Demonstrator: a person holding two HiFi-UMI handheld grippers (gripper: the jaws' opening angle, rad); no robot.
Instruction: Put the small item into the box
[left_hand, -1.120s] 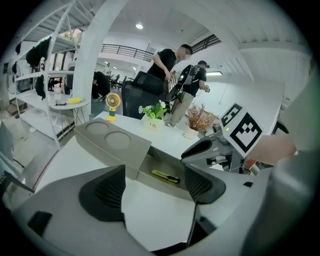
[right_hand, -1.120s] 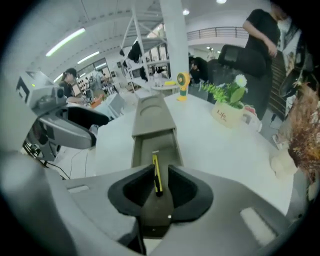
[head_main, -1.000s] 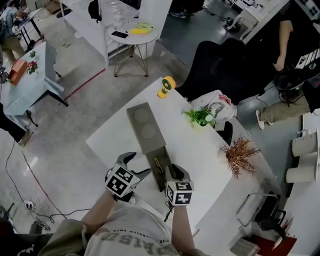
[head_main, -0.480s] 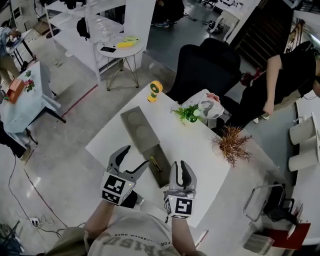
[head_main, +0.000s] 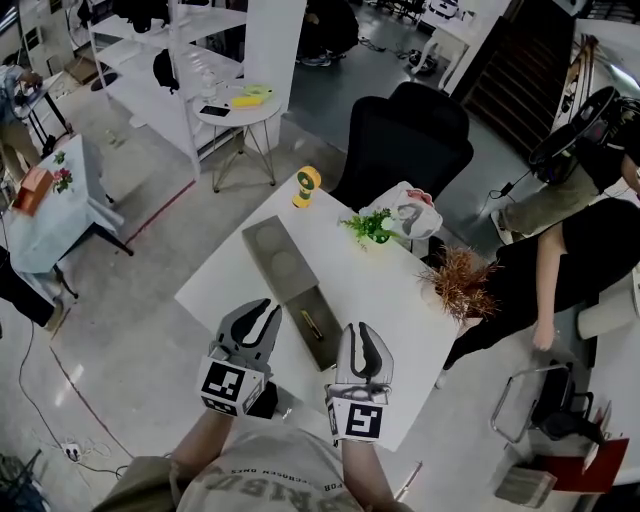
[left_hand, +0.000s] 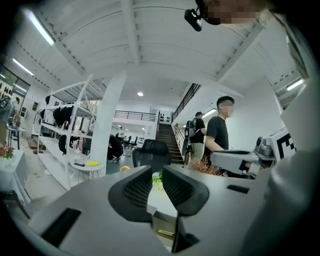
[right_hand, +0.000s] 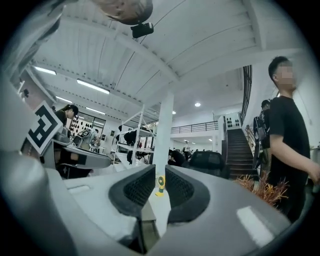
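A long grey box lies open on the white table, its lid folded out behind it. A small yellow item rests inside the box. My left gripper hovers just left of the box; its jaws have just been closing, and nothing is between them. My right gripper hovers just right of the box, shut and empty. In the left gripper view the gripper points level over the box. In the right gripper view the gripper also holds nothing.
A yellow desk fan stands at the table's far corner. A green plant, a white bag and a dried plant line the right edge. A black chair sits behind. A person bends at the right.
Both grippers have lifted away from the box and tipped up to level. The left jaws went from wide open to nearly together. The person at the right has moved closer.
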